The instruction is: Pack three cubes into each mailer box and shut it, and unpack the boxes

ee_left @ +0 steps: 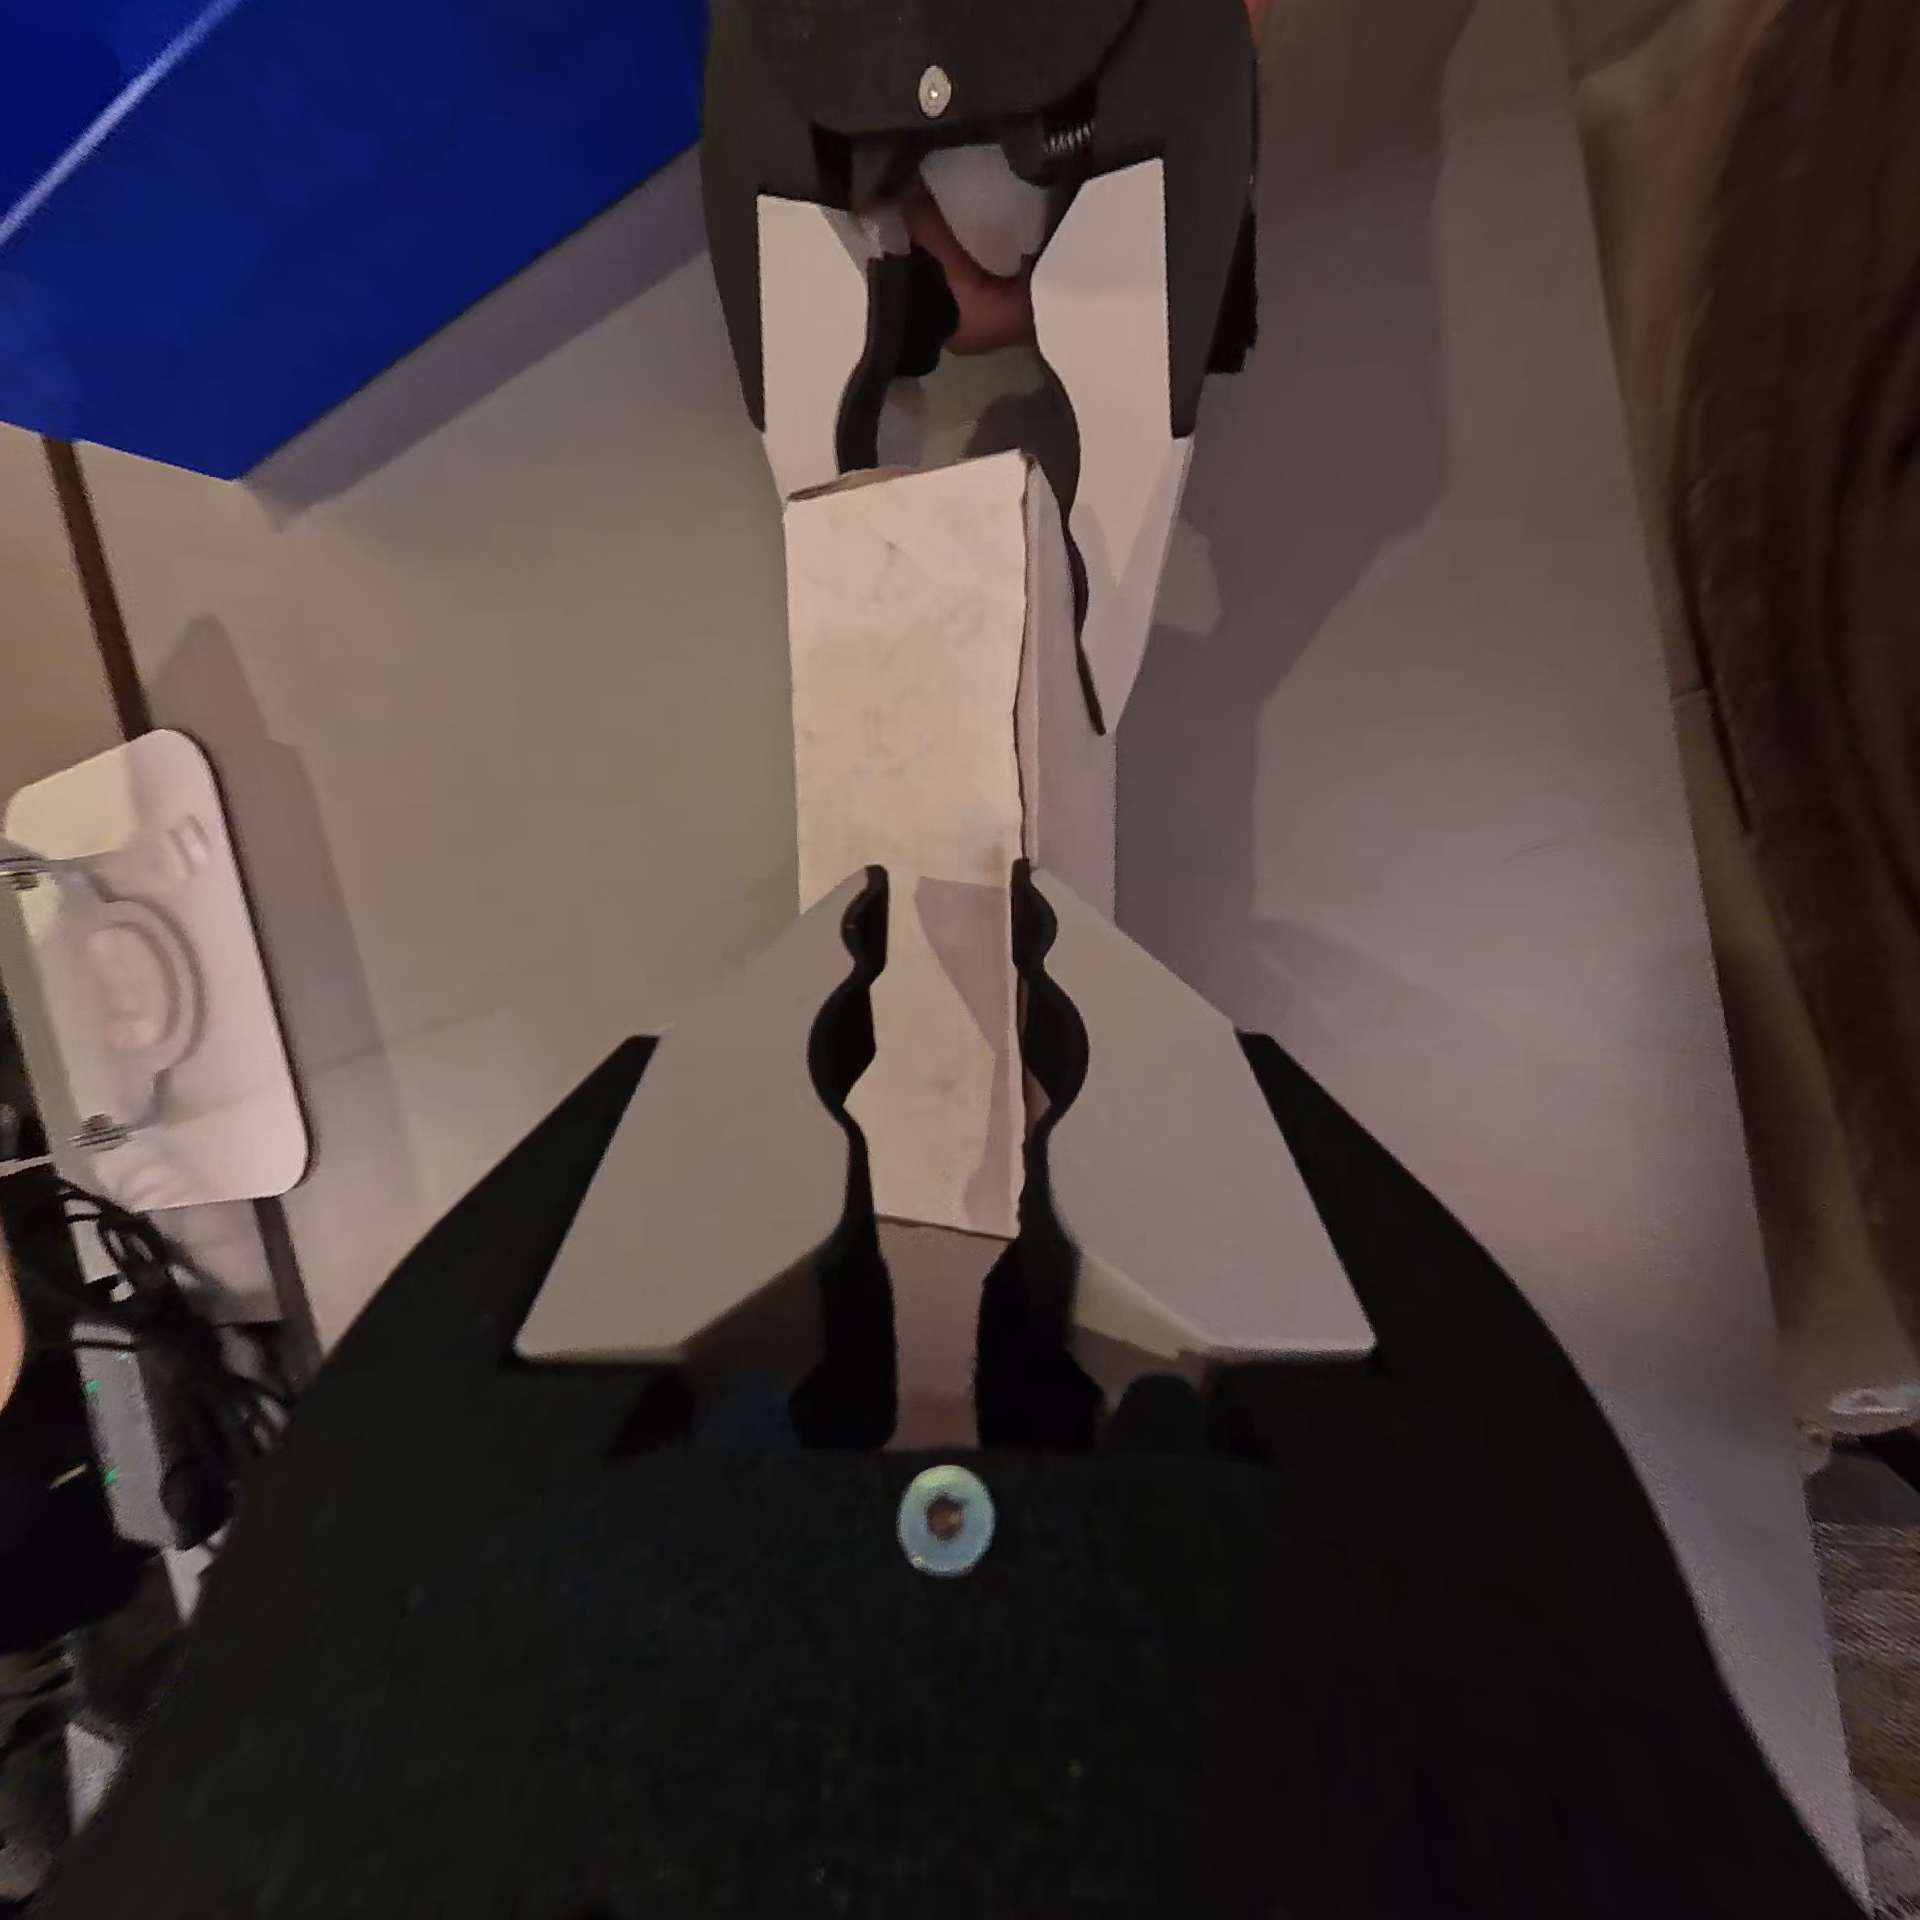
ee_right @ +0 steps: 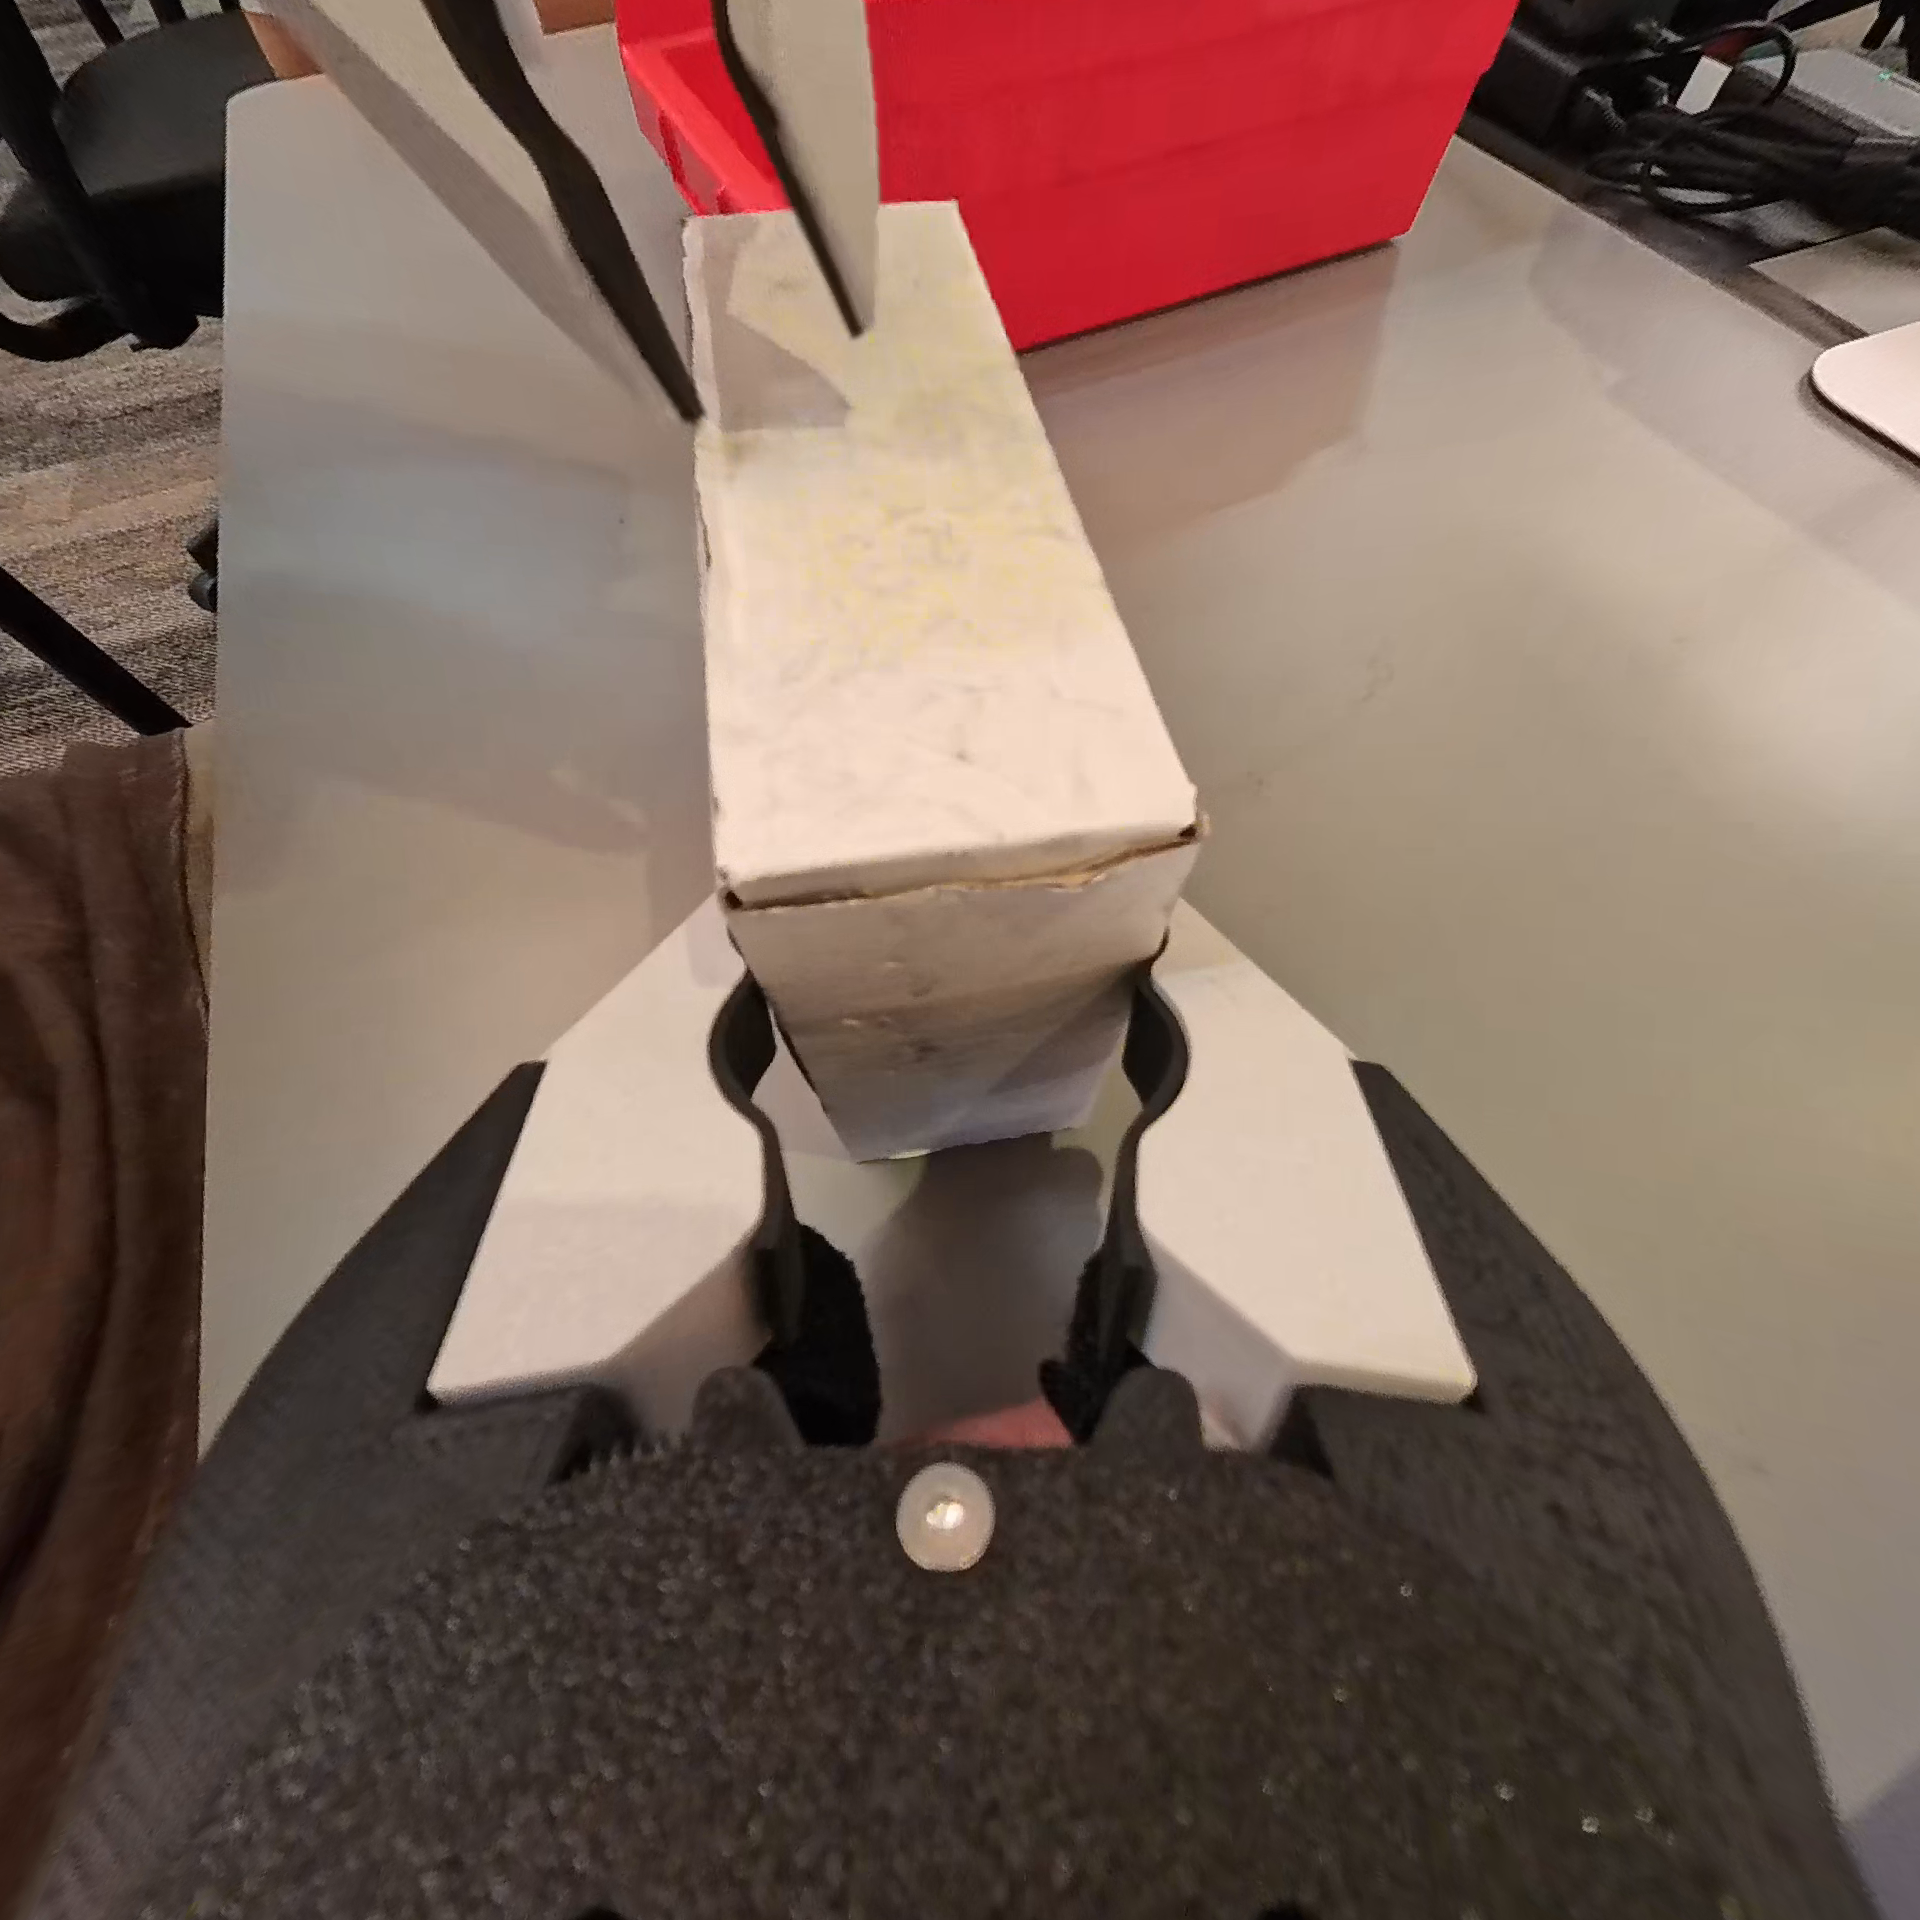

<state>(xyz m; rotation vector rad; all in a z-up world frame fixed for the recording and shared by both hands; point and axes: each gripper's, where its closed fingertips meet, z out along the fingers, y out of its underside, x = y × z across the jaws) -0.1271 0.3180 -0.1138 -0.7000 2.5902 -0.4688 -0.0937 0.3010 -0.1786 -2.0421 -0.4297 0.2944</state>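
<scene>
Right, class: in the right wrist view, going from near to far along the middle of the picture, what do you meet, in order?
Right gripper at the near end of the white mailer box → the box's long top → the left gripper at its far end → the red bin behind it.

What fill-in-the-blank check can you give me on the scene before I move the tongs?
1. The long white cardboard mailer box lies on the grey table with its lid ____.
2. Beyond it in the right wrist view stands a ____ plastic bin.
3. The blue plastic bin shows only in the ____ wrist view.
4. The right tongs grip one ____ of the box.

Missing words: shut; red; left; end
</scene>
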